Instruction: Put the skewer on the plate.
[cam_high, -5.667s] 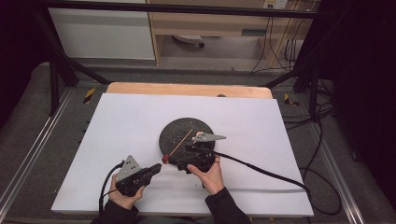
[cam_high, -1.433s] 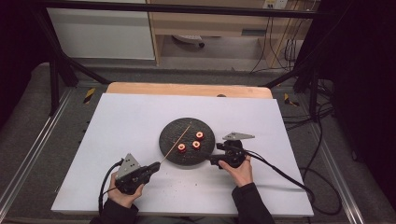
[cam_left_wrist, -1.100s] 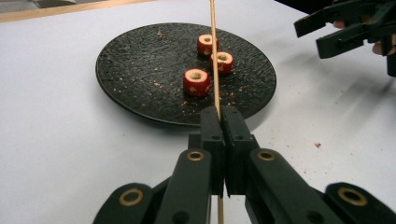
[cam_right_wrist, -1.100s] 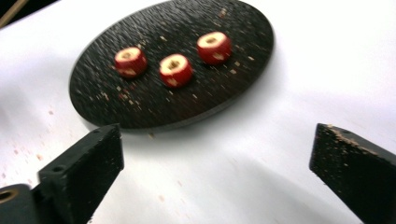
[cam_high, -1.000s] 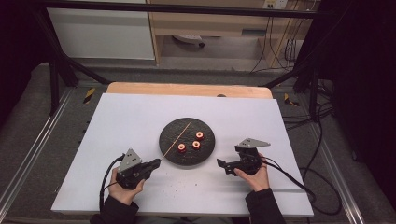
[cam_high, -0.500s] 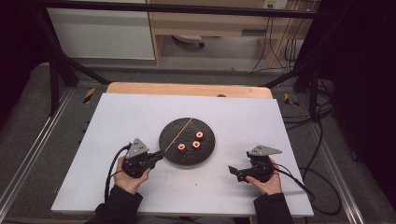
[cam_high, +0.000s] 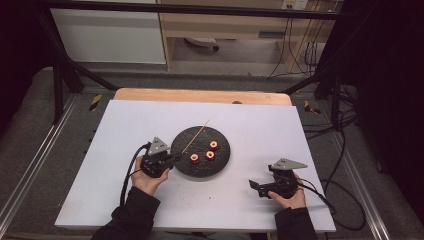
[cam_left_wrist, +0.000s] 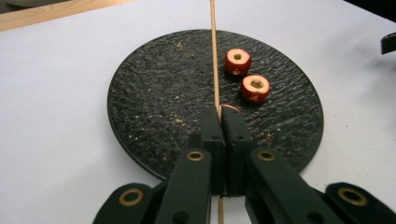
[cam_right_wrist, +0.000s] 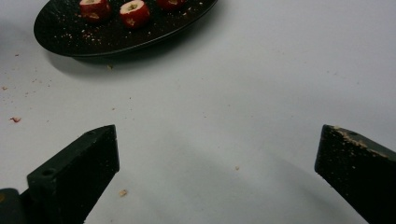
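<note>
1. While the left gripper (cam_high: 172, 159) sits at the near-left rim of the black plate (cam_high: 222, 162) in the high view, its jaws are clamped on the near end of a thin wooden skewer (cam_high: 196, 136), which runs diagonally up across the plate and pokes past the far rim. Three red fruit pieces (cam_high: 210, 155) lie loose on the plate just right of the stick, so holding it low and pointed at them looks meant for threading. The left forearm comes in from the bottom edge, with the hand wrapped around the gripper body and the gripper angled toward the plate's middle. The right gripper (cam_high: 255, 186) rests well apart, on the white surface (cam_high: 125, 130) near the front right, with its jaws pointing left.

2. Looking along the left gripper (cam_left_wrist: 219, 119) in its own view, the jaws are pressed fully together with the skewer (cam_left_wrist: 214, 56) pinched between them, level over the plate (cam_left_wrist: 149, 102). Two hollowed fruit pieces (cam_left_wrist: 255, 88) sit just right of the stick, and a third peeks out beside the jaw tips.

3. Seen from the right gripper view, the right gripper (cam_right_wrist: 217, 163) stands wide open and empty above bare, crumb-dusted surface (cam_right_wrist: 233, 93), with the plate (cam_right_wrist: 65, 39) and fruit (cam_right_wrist: 133, 12) farther off. I judge it parked, ready to fetch a piece.
</note>
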